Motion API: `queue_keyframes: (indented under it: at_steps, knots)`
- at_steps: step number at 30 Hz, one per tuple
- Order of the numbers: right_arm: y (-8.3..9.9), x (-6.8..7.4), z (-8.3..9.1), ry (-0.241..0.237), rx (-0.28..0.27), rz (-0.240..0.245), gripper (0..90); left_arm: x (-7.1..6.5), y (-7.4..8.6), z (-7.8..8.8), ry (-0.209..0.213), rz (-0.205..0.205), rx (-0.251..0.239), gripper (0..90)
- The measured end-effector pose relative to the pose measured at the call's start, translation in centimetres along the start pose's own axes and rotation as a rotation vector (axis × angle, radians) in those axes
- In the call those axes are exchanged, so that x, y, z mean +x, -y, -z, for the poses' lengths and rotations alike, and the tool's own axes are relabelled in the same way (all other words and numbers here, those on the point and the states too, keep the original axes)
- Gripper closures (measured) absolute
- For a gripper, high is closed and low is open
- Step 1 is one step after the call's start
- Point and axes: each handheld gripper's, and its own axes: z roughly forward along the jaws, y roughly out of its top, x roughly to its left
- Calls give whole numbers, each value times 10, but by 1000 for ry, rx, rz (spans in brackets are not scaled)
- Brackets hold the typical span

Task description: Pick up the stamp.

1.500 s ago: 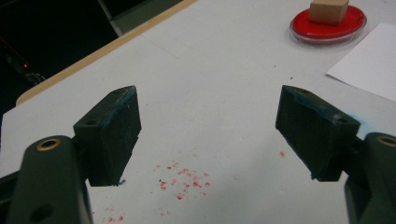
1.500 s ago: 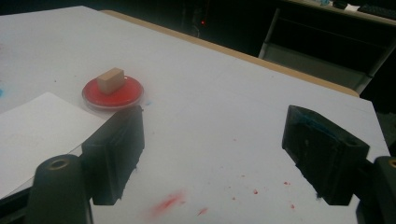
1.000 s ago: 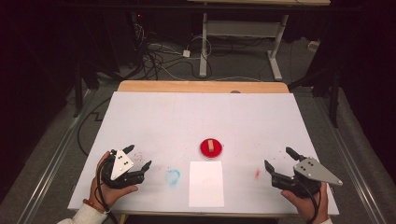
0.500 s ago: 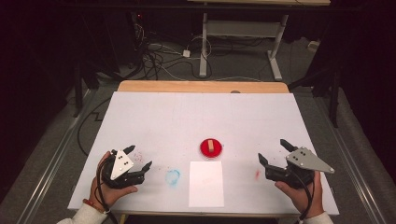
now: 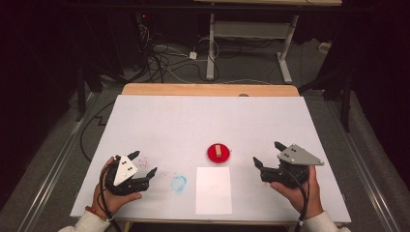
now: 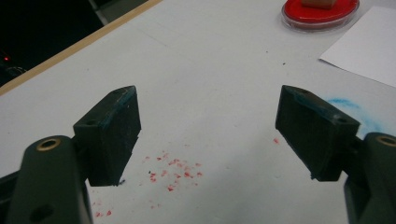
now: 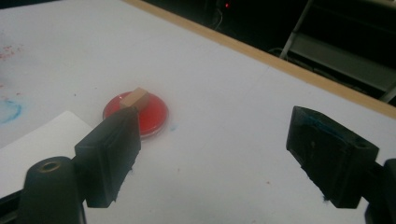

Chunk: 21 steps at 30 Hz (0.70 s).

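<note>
A round red ink pad (image 5: 219, 153) lies near the table's front middle, with a small wooden stamp block (image 5: 219, 151) standing on it. A white sheet of paper (image 5: 213, 190) lies just in front of the pad. My left gripper (image 5: 143, 164) rests open at the front left, nothing between its fingers. My right gripper (image 5: 267, 154) hovers open to the right of the pad, pointing toward it. In the right gripper view the red ink pad (image 7: 137, 113) and wooden block (image 7: 134, 98) sit past my left jaw. The left gripper view catches the ink pad (image 6: 321, 11) and paper (image 6: 367, 45) at top right.
A blue ink smear (image 5: 179, 183) marks the white table cover (image 5: 203, 121) left of the paper, and red specks (image 6: 175, 169) dot it under my left gripper. A wooden table edge (image 5: 208, 90) runs along the back; cables and desk legs lie beyond.
My right gripper has moved left, toward the ink pad. The left gripper has stayed in place.
</note>
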Motion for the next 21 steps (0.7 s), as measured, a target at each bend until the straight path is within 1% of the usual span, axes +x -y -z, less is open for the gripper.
queue_keyframes:
  at_steps: [1, 3, 4, 6, 8, 10, 12, 14, 15, 16, 18, 19, 21]
  knots:
    - [-1, 1, -2, -15, 9, -3, 181, 0, 0, 0, 7, 1, 0, 215]
    - [-4, 3, -6, -16, 30, -12, 183, -1, 0, -1, 16, -1, 2, 214]
    - [-7, 4, -9, -29, 47, -16, 184, -1, 0, -1, 15, -7, 5, 214]
    - [-11, 5, -15, -49, 84, -27, 198, -1, 0, -2, 20, -4, 4, 214]
    - [-13, 7, -21, -84, 110, -45, 208, -1, 0, -2, 18, -7, 6, 214]
    - [-17, 11, -30, -85, 145, -42, 244, -1, 1, -2, 21, -3, 4, 214]
    - [-21, 14, -37, -107, 162, -58, 242, 0, 1, -3, 27, -1, 4, 214]
    - [-27, 17, -44, -103, 190, -56, 244, 0, 1, -2, 24, -3, 5, 216]
    - [-29, 18, -47, -106, 195, -52, 247, 0, 1, -3, 25, -4, 5, 216]
    - [-33, 20, -52, -111, 210, -59, 248, 0, 1, -3, 25, -5, 5, 215]
    - [-38, 23, -59, -117, 230, -51, 252, 0, 1, -2, 24, -6, 5, 216]
    - [-40, 25, -63, -109, 239, -43, 250, 0, 1, -2, 23, -6, 4, 216]
    - [-43, 28, -71, -121, 266, -36, 258, 0, 1, -2, 23, -5, 7, 216]
